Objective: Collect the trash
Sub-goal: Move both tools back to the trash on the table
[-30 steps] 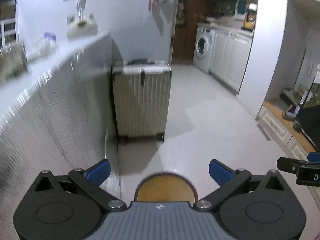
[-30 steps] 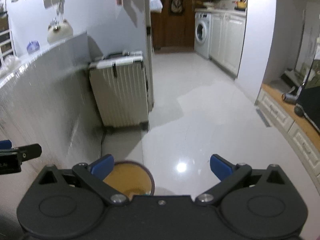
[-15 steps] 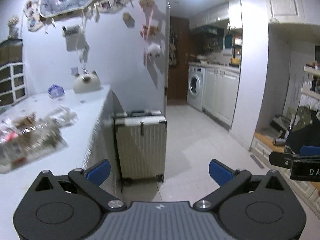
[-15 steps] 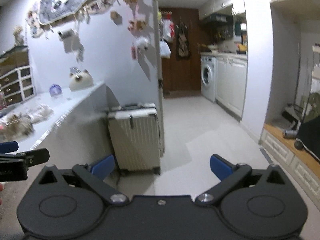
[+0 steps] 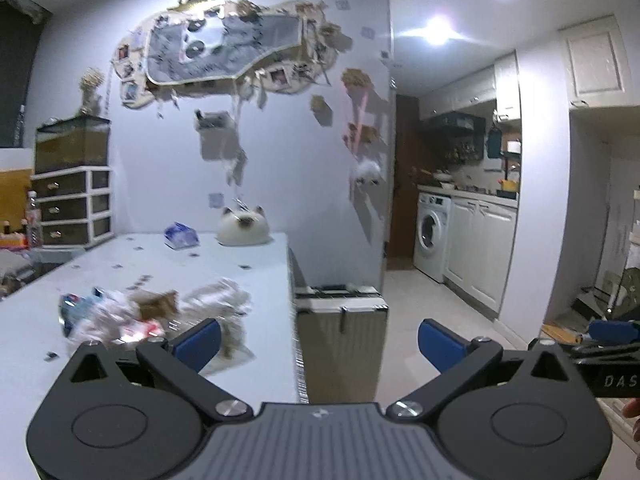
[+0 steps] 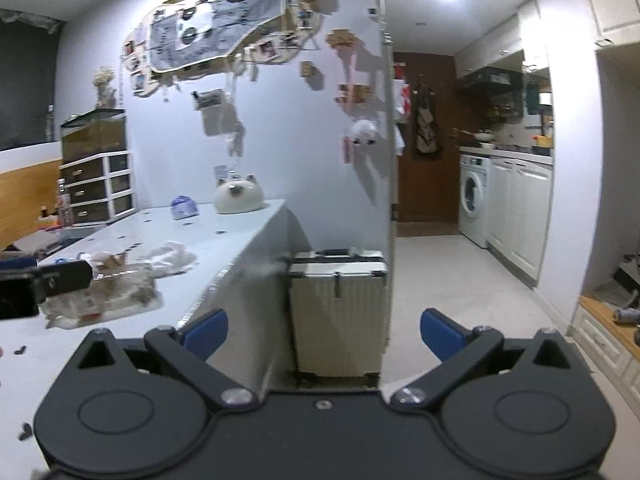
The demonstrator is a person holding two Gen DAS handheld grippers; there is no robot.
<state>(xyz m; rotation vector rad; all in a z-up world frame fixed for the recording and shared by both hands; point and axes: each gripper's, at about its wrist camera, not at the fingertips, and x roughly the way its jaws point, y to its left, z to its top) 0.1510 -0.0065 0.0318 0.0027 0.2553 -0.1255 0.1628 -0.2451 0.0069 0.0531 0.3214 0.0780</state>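
Jaws of both grippers stood wide apart, gripping nothing. Left gripper (image 5: 319,338), black with blue pads: held above the near edge of the white table (image 5: 256,280). Right gripper (image 6: 323,330), same make: held just right of that table. Trash: a blurred heap of crumpled clear plastic wrappers, white paper and brown scraps (image 5: 152,314), lying on the table's near left part, close ahead of the left gripper. Cream ribbed hard-shell suitcase (image 6: 338,316): upright on the floor against the table's right end. White cat-faced ornament (image 5: 243,231): far end of the table.
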